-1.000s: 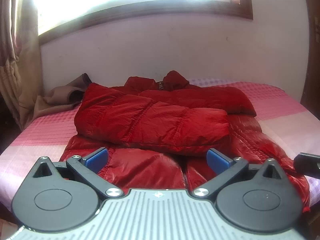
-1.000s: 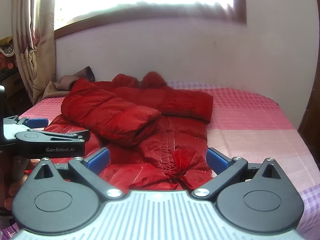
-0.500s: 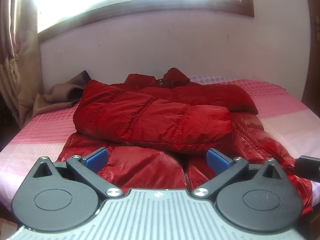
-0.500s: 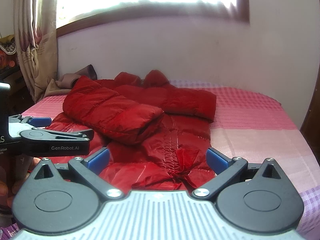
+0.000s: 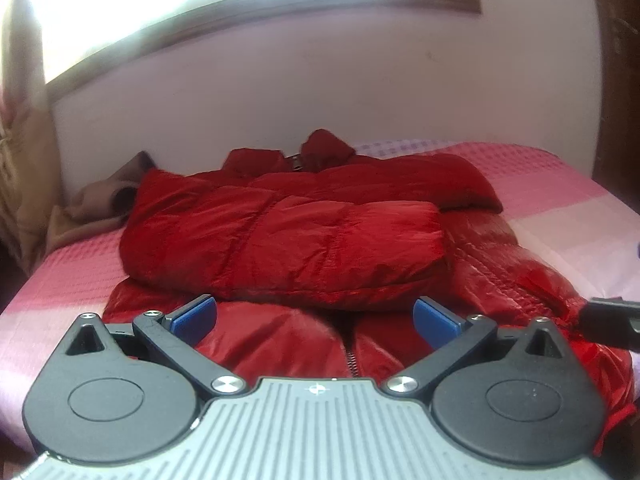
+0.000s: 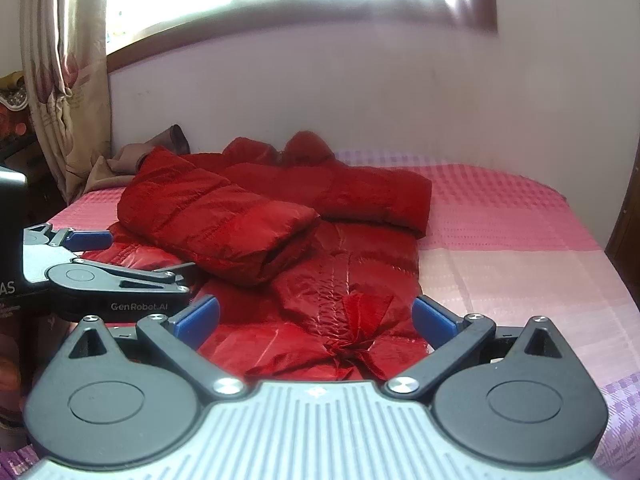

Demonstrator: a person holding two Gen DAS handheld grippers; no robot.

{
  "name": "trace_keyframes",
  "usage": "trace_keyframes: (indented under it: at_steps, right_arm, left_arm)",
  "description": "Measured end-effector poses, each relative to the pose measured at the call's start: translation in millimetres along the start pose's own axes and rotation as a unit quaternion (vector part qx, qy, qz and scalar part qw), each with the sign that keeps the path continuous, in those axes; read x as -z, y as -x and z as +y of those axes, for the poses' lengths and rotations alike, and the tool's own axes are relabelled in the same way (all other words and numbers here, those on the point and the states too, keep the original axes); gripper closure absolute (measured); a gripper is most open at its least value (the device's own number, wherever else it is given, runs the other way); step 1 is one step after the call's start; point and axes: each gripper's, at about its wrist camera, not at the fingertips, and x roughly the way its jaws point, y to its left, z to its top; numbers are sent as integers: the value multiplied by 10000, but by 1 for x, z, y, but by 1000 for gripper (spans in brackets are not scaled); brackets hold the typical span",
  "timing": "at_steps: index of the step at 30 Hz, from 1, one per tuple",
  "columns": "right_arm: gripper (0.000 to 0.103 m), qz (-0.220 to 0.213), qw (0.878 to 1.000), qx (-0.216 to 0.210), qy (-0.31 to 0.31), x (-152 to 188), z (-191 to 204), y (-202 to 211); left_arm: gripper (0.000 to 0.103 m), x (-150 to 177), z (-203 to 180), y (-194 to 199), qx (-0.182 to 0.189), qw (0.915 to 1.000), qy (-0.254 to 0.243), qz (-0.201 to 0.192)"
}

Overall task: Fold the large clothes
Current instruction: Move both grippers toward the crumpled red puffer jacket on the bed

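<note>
On the pink bedspread lies a red puffer jacket, sleeves folded across; left gripper and right gripper both hover spread wide, empty.

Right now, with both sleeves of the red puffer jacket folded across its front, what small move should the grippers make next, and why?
Probably lower both grippers onto the near hem of the shiny red quilted puffer jacket. The left gripper and right gripper are open and hold nothing, the hem lies just ahead of them on the pink checked bedspread, and the lower body is not yet folded.
</note>
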Motion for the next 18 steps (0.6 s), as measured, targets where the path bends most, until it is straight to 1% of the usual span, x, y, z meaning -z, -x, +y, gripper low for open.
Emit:
trace_keyframes:
  at_steps: [7, 11, 18]
  right_arm:
    - [0, 87, 9997, -37, -220, 0, -16, -15]
    - [0, 137, 9996, -60, -242, 1, -21, -22]
    - [0, 168, 9992, -66, -356, 1, -32, -29]
  left_arm:
    - [0, -2, -9, -16, 171, 9998, -131, 59]
    - [0, -6, -17, -24, 293, 9993, -229, 88]
    - [0, -17, -35, -36, 376, 9984, -392, 149]
